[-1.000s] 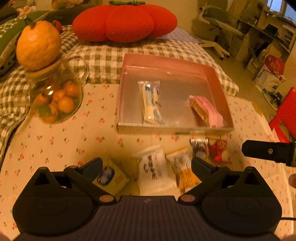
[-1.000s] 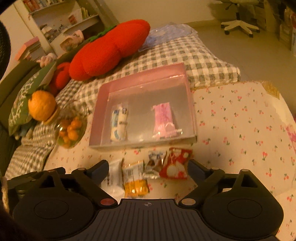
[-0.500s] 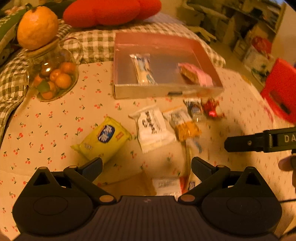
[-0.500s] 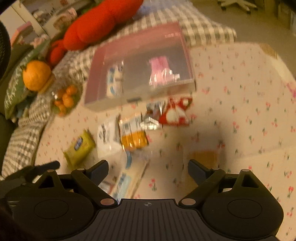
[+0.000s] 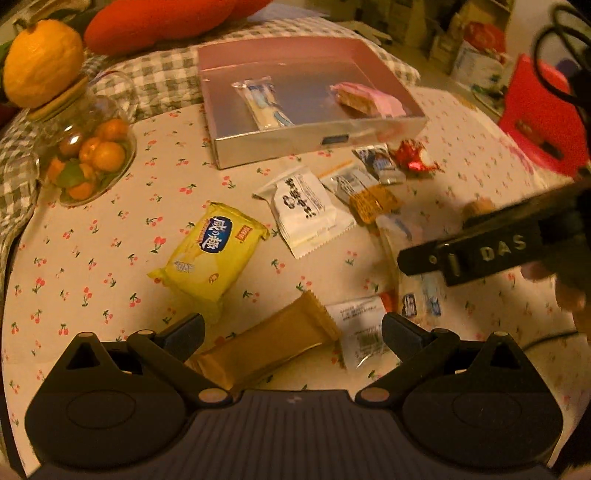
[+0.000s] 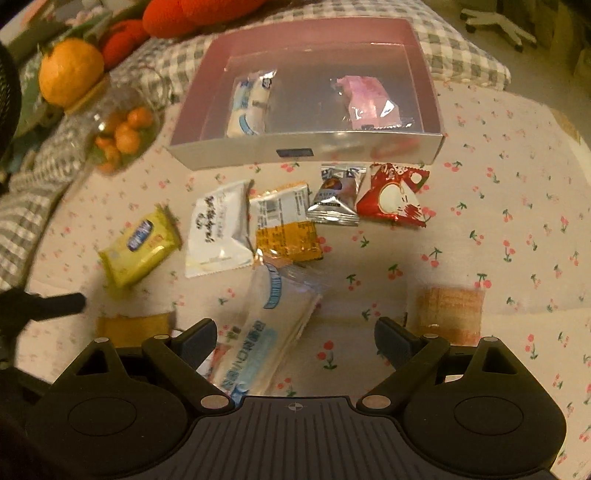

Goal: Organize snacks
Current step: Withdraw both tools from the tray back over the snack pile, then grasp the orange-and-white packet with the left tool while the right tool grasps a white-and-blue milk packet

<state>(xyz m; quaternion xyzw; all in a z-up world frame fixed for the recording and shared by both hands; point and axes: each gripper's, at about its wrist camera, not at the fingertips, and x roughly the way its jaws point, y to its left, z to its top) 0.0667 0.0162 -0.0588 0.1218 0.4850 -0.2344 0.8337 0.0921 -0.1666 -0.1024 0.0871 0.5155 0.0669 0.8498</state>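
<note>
A pink box (image 5: 321, 146) (image 6: 306, 151) at the back of the table holds a blue-white snack (image 5: 260, 103) and a pink snack (image 5: 365, 101). Loose snacks lie in front of it: a yellow pack (image 5: 212, 254), a white pack (image 5: 304, 208), an orange pack (image 6: 286, 229), a silver pack (image 6: 338, 197), a red pack (image 6: 393, 199), a golden bar (image 5: 266, 341) and a clear blue-print pack (image 6: 266, 328). My left gripper (image 5: 293, 332) is open above the golden bar. My right gripper (image 6: 295, 339) is open above the clear pack.
A glass jar of small oranges (image 5: 86, 155) with a big orange (image 5: 40, 61) on its lid stands at the left. A red cushion (image 5: 166, 20) lies on checked fabric behind the box. A small brown square (image 6: 452, 310) lies at the right.
Both grippers have pulled back toward the near edge of the table and stayed open. More near snacks have come into view: the golden bar, the yellow pack and the clear pack.
</note>
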